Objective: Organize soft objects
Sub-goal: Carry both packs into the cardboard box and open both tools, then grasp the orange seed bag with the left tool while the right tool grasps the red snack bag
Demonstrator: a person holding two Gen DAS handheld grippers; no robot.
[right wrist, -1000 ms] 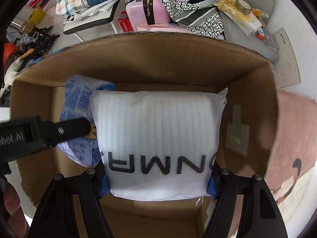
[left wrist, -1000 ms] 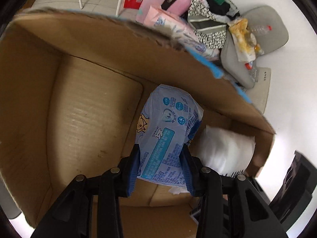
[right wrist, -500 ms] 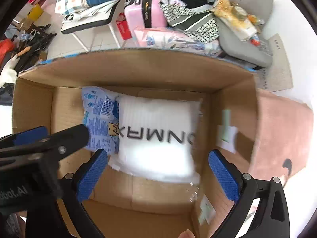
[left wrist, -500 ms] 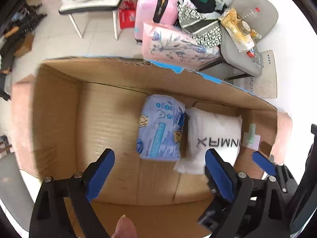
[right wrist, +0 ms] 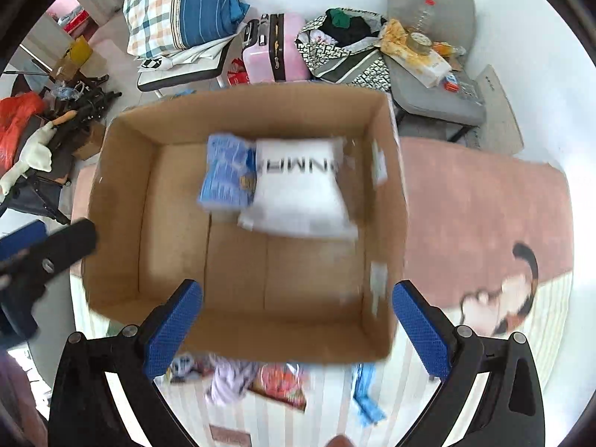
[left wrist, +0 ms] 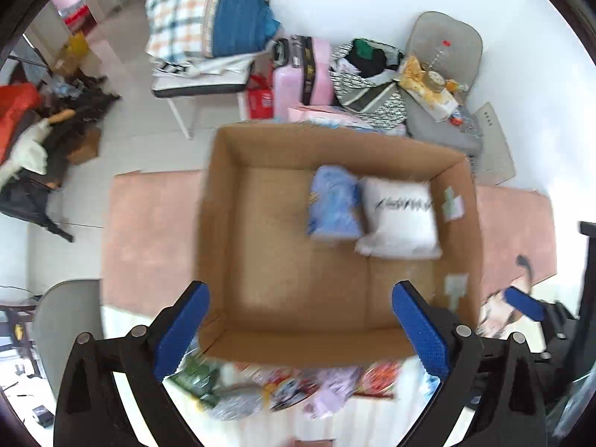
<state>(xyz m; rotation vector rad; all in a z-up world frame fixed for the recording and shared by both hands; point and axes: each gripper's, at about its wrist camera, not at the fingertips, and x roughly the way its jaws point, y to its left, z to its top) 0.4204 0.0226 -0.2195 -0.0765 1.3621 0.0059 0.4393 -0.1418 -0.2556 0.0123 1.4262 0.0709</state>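
Left tool (left wrist: 300, 329): we hold it wide open, empty, high above the box's near edge.
Right tool (right wrist: 296, 329): likewise spread wide, gripping nothing.
Loose soft items (right wrist: 242, 376): lying near us, probably next.
Cardboard box (right wrist: 123, 193): its left half is bare.
Blue packet (right wrist: 227, 173), white pack (right wrist: 298, 190): side by side, touching, far right, likely saving space.

Pink suitcase (right wrist: 277, 46), plaid pillow (right wrist: 164, 7), grey chair (right wrist: 432, 85), pink rug (right wrist: 480, 201) around.
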